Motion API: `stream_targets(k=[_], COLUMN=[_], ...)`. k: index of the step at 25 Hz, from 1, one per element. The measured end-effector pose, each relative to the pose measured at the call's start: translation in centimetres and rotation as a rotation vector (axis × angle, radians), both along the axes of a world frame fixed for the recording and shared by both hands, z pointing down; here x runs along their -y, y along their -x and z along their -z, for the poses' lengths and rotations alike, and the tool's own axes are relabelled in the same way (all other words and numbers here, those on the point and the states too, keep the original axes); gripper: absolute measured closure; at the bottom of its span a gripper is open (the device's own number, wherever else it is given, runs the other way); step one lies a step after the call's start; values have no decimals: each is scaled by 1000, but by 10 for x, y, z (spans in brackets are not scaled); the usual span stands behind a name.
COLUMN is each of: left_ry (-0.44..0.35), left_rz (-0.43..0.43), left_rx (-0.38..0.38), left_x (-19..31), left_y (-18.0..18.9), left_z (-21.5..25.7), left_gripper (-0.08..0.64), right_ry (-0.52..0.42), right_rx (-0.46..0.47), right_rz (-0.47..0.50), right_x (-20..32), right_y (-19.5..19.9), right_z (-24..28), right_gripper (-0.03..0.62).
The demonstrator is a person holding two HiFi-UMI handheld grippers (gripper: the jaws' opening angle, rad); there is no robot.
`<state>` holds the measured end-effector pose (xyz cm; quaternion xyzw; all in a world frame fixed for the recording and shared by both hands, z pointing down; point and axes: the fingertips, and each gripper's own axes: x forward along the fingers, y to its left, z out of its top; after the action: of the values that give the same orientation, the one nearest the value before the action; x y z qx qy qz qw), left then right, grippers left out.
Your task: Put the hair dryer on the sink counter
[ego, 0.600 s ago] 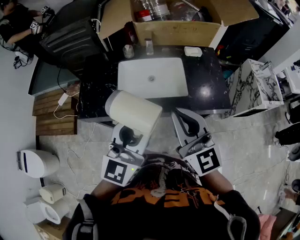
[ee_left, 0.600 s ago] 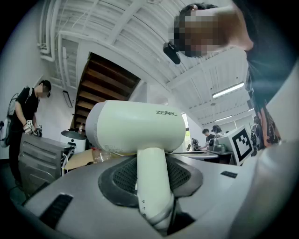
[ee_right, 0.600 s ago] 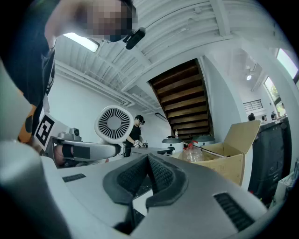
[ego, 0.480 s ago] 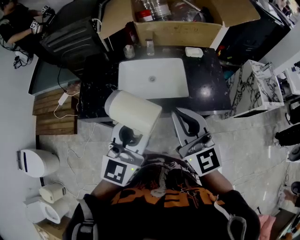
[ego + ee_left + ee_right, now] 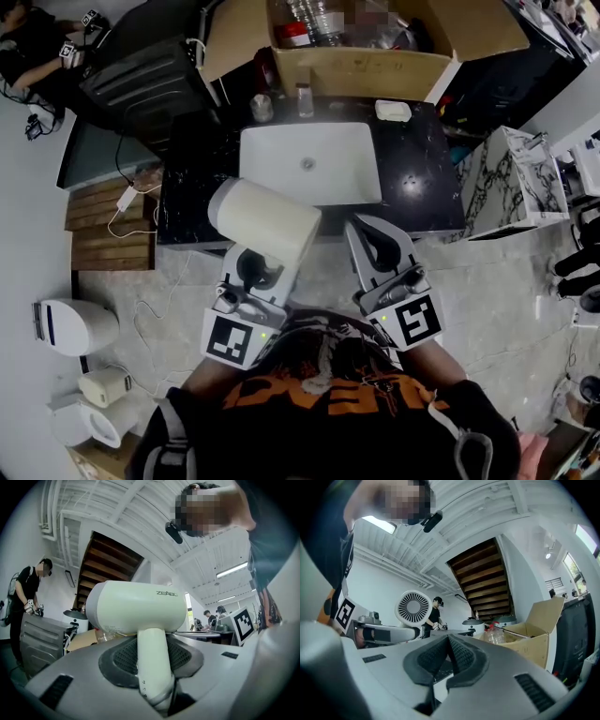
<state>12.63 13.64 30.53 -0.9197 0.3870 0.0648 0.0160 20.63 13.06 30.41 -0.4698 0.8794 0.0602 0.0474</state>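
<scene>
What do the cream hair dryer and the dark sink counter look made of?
Cream hair dryer: apparently smooth plastic with a soft satin finish, judging by its even sheen and printed lettering. Dark sink counter: probably polished stone or a stone-look surface, black with pale mottling.

Hair dryer carrying a small grey brand word on its barrel, reading roughly ZEABL with the last letter blurring, tiny marks 2 and 1 running down its handle, orange print on the shirt below the hair dryer lying upside down, unreadable
</scene>
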Motion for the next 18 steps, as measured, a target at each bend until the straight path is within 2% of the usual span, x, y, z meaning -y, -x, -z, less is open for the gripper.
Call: stream_targets(k=[3, 8, 12, 18], left_ry=[-16, 52, 54, 62], left_rz=[-9, -11, -20, -35], left_rx=[9, -16, -14, -9], left_x=[10, 32, 56, 93], left_y=[2, 3, 1, 3], left_z=[-1, -5, -3, -7], left_gripper=[396, 396, 396, 396], right_ry=[12, 14, 37, 65], right_rx=[-12, 0, 33, -42], right_rz=[-3, -7, -27, -49], right_x=[11, 31, 56, 90], right_y=[2, 8, 9, 8], right_z=[-2, -3, 2, -16], right_gripper=[578, 578, 578, 578])
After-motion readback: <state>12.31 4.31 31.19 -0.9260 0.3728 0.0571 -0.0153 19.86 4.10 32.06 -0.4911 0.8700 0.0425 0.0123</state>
